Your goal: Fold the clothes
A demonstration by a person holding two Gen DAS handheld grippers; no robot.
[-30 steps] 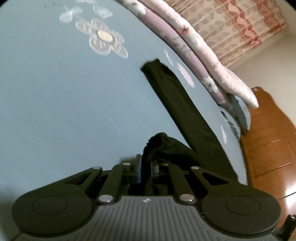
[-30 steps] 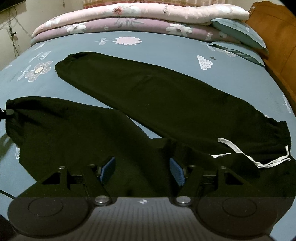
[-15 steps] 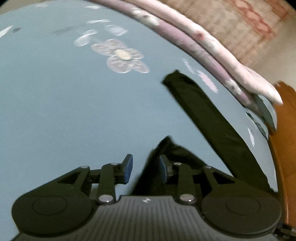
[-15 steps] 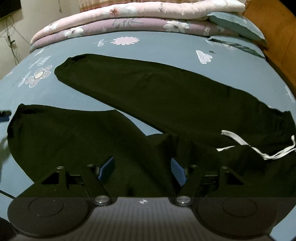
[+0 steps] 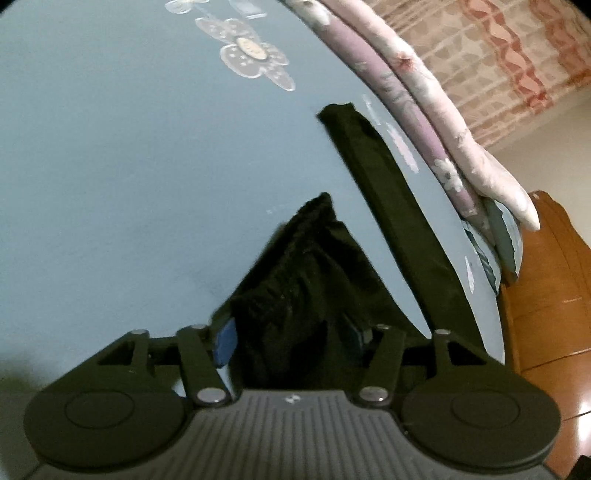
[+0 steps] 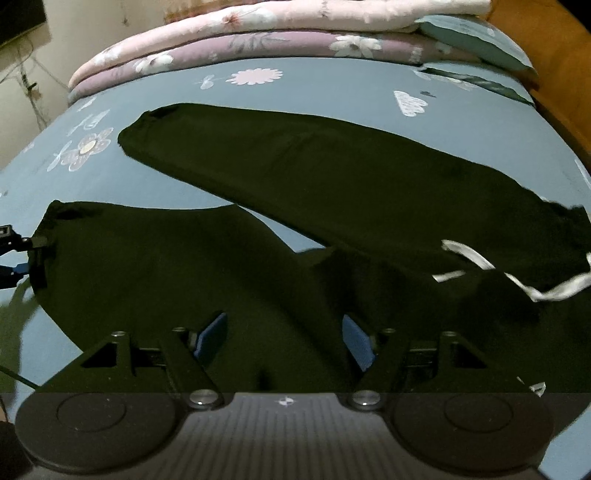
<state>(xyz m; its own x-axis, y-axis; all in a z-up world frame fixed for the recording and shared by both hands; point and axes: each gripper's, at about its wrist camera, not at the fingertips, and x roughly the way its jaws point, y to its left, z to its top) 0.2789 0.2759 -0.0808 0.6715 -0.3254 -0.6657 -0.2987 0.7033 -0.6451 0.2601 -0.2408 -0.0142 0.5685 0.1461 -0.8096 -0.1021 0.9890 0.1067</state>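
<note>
Black trousers (image 6: 332, 177) lie spread on the blue flowered sheet (image 6: 332, 88), both legs pointing left, the waist at the right with a white drawstring (image 6: 476, 262). My right gripper (image 6: 284, 341) is open, low over the fabric where the two legs meet. My left gripper (image 5: 291, 338) is open at the cuff of the near leg (image 5: 306, 258); the bunched cuff lies loose between its blue pads (image 5: 225, 341). The far leg (image 5: 391, 206) runs off behind it. In the right wrist view the left gripper (image 6: 22, 258) shows at the left edge by that cuff.
Folded pink and purple quilts (image 6: 295, 26) and a teal pillow (image 6: 476, 40) line the far side of the bed. A wooden bed frame (image 5: 546, 295) stands at the right. Bare sheet (image 5: 110, 166) lies left of the trouser legs.
My left gripper was shut on the near leg's cuff and has opened, letting it go; the cuff now lies slack between the fingers. The right gripper stayed open and edged closer to the trousers.
</note>
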